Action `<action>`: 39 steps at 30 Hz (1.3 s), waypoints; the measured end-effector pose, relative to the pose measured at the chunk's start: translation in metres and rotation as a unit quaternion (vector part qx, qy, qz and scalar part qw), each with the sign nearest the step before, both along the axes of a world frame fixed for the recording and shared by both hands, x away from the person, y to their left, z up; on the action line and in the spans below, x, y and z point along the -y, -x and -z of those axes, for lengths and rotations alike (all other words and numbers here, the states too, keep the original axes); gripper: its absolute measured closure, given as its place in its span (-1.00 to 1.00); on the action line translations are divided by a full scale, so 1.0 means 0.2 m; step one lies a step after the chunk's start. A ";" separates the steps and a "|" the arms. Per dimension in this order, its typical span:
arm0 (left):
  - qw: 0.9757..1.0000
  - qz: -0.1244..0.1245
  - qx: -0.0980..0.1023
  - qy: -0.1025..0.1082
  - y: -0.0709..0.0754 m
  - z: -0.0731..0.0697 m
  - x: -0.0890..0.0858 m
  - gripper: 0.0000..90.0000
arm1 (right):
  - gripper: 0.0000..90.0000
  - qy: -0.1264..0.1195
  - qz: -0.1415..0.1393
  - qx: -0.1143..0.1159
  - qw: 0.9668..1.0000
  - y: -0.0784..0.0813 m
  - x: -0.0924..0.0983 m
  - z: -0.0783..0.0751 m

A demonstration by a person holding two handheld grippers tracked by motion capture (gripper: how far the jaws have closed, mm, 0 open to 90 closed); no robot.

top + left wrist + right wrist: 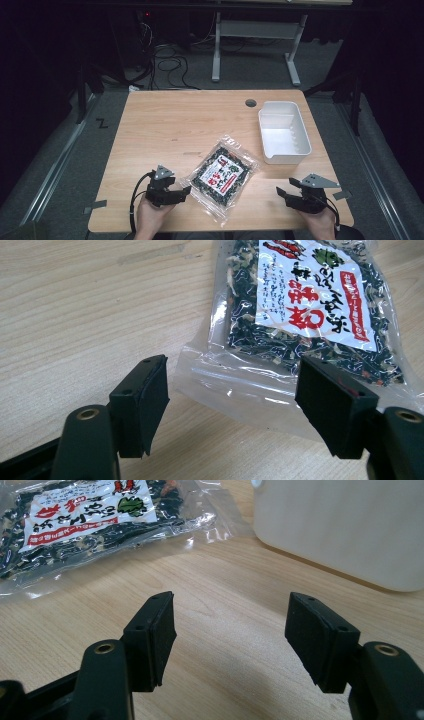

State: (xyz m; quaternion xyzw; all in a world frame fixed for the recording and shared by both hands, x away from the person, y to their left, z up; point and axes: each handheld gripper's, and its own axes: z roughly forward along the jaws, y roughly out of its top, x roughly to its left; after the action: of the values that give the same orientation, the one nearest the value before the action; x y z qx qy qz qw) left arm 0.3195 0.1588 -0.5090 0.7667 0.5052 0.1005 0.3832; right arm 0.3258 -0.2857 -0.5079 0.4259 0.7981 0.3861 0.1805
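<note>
2 grippers spread, nothing held: left gripper sits at the clear edge of the seaweed packet, mid-tabletop; right gripper near the white bin. Risk: slick film may slip or crumple if only the thin seal gets pinched.

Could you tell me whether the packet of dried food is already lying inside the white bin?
No, the packet lies flat on the wooden table, apart from the white bin, which holds nothing.
</note>
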 end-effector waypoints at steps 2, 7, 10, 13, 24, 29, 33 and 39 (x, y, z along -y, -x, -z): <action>1.000 0.001 -0.001 -0.002 0.00 0.00 0.00 -0.34 | -0.17 0.001 0.000 0.004 1.000 0.00 0.00 0.00; 1.000 0.003 -0.002 -0.006 -0.01 0.00 0.01 -0.34 | -0.17 0.007 -0.003 0.006 1.000 0.00 -0.01 0.00; 1.000 -0.002 0.006 -0.029 -0.01 -0.02 0.02 -0.37 | -0.17 0.005 -0.002 0.004 1.000 0.00 0.00 0.01; 1.000 -0.007 0.013 -0.023 -0.01 -0.04 0.03 -0.39 | -0.16 0.013 -0.008 -0.001 1.000 -0.01 -0.01 0.01; 1.000 0.004 -0.006 -0.030 -0.08 -0.05 0.11 -0.45 | -0.15 0.025 -0.008 -0.002 1.000 -0.02 -0.01 0.02; 0.999 0.009 -0.007 -0.043 -0.14 -0.06 0.20 -0.47 | -0.15 0.028 -0.006 -0.003 1.000 -0.02 -0.01 0.02; 0.998 0.007 -0.019 -0.056 -0.20 -0.04 0.25 -0.47 | -0.15 0.027 -0.005 -0.001 1.000 -0.02 -0.01 0.02; 0.997 -0.002 -0.039 -0.067 -0.26 -0.01 0.29 -0.47 | -0.15 0.025 -0.003 0.000 1.000 -0.02 0.00 0.02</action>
State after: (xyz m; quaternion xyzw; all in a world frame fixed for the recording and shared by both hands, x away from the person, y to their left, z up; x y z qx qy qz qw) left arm 0.3714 0.1001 -0.5069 0.7932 0.5131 0.1050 0.3107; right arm 0.3291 -0.2849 -0.5119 0.4189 0.8088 0.3663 0.1901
